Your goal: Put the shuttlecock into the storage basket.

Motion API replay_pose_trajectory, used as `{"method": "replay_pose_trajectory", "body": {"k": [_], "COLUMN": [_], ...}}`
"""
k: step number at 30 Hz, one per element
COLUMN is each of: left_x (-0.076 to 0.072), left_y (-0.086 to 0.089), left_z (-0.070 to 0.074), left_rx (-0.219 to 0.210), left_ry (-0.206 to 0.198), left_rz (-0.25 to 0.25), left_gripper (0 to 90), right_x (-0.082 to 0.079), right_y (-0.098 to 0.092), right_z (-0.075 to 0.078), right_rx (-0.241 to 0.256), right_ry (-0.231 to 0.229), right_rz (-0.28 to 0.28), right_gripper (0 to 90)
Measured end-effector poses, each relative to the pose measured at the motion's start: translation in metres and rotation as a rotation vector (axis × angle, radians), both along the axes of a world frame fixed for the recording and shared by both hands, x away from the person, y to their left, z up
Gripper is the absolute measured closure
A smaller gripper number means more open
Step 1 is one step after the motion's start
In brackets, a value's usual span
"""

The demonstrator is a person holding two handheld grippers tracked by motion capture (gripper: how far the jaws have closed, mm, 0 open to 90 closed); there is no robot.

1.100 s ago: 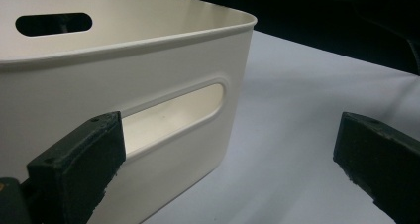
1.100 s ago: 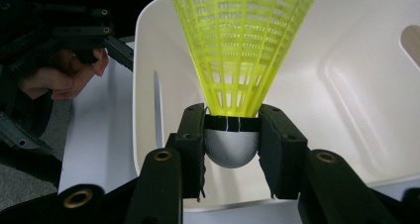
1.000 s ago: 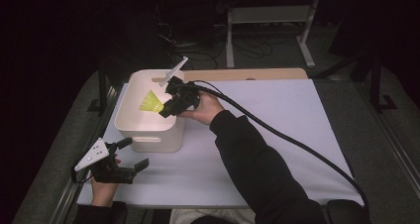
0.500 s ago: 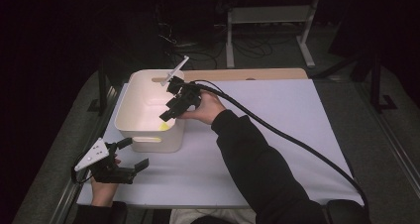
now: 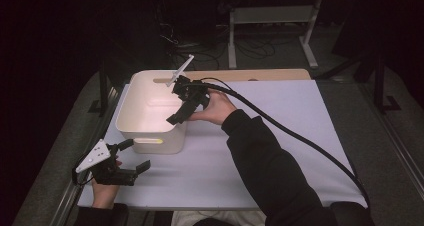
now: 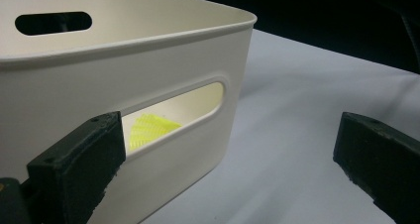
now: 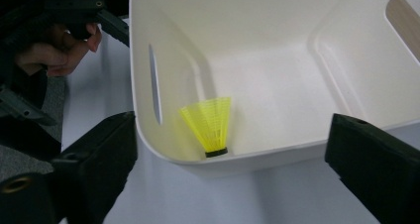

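At the left of the high view, the left gripper (image 5: 131, 156) is resting low on the pale lilac table cover (image 5: 280, 136), its jaws standing apart and holding nothing, just in front of the white rectangular plastic bin (image 5: 145, 132). The left gripper view is looking through the bin's oval handle slot, where a patch of the yellow mesh-skirted plastic shuttlecock (image 6: 148, 129) is showing; the high view is not making it out. Further right, the right gripper (image 5: 181, 106) is hovering over the bin's right rim, jaws spread wide and empty. The right gripper view is revealing the shuttlecock (image 7: 210, 125) whole, lying on the bin floor against the slotted wall, its dark base toward the camera.
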State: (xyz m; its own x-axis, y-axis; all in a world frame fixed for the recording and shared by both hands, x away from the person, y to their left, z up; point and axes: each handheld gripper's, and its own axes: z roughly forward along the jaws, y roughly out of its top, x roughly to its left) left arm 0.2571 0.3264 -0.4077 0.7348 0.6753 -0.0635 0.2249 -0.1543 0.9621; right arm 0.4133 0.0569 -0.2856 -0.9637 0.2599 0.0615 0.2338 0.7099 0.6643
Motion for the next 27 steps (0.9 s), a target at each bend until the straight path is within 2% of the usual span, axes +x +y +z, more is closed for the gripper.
{"method": "replay_pose_trajectory", "body": {"k": [6, 9, 11, 20, 27], "left_x": [0.000, 0.000, 0.000, 0.000, 0.000], "left_y": [0.000, 0.000, 0.000, -0.001, -0.001], "left_z": [0.000, 0.000, 0.000, 0.000, 0.000], "left_rx": [-0.001, 0.000, 0.002, 0.002, 0.003], "left_ry": [0.001, 0.003, 0.000, 0.005, 0.005], "left_rz": [0.001, 0.001, 0.002, 0.006, 0.007], "left_gripper": [0.0, 0.0, 0.0, 0.0, 0.0], "right_x": [-0.008, -0.009, -0.011, -0.008, -0.007], "right_y": [-0.009, -0.014, -0.020, -0.049, -0.063], "right_z": [0.012, 0.016, 0.017, 0.017, 0.014], "right_rx": [0.009, 0.029, 0.045, 0.076, 0.090], "right_ry": [-0.033, -0.036, -0.055, -0.057, -0.045], "right_rz": [-0.016, -0.024, -0.040, -0.078, -0.098], "right_gripper": [0.0, 0.0, 0.0, 0.0, 0.0]}}
